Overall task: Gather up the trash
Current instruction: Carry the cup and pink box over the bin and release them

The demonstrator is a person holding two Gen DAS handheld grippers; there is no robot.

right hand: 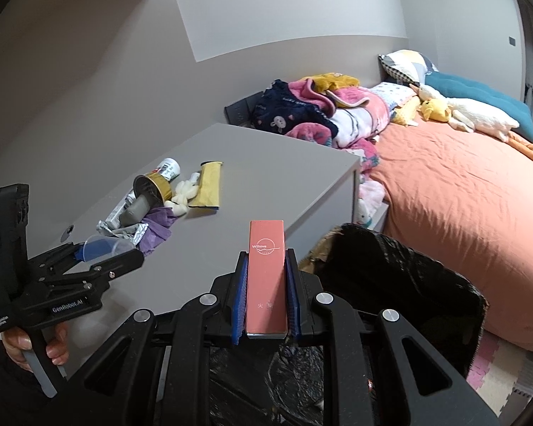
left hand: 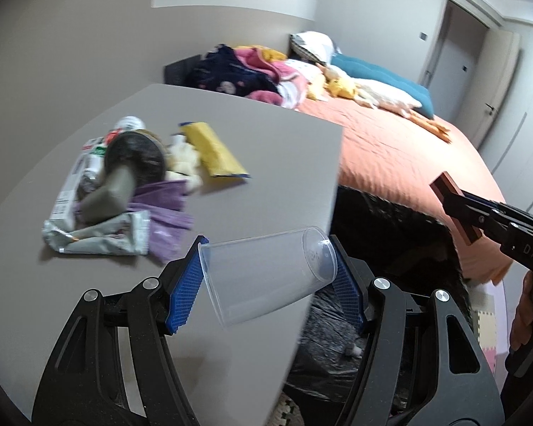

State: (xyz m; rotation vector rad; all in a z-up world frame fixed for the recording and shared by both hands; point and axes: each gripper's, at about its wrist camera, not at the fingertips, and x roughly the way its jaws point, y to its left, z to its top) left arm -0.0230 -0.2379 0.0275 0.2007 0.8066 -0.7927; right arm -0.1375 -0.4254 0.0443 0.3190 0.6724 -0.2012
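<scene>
My left gripper point(left hand: 268, 277) is shut on a clear plastic cup point(left hand: 266, 277), held on its side over the edge of the grey table point(left hand: 266, 163). It also shows in the right wrist view point(right hand: 103, 248). My right gripper point(right hand: 264, 269) is shut on a flat pink box point(right hand: 266, 269), held above the black trash bag point(right hand: 401, 284); the box also shows in the left wrist view point(left hand: 455, 209). A trash pile lies on the table: a gold can point(right hand: 152, 186), a yellow packet point(right hand: 208, 184), purple paper point(right hand: 156, 229), a foil wrapper point(left hand: 99, 238), a white bottle point(right hand: 168, 168).
The open black trash bag point(left hand: 391, 234) stands on the floor between the table and a bed with an orange cover point(right hand: 462, 198). Blankets, pillows and plush toys point(right hand: 337, 110) lie at the head of the bed. Foam floor mats point(right hand: 508, 372) show at the right.
</scene>
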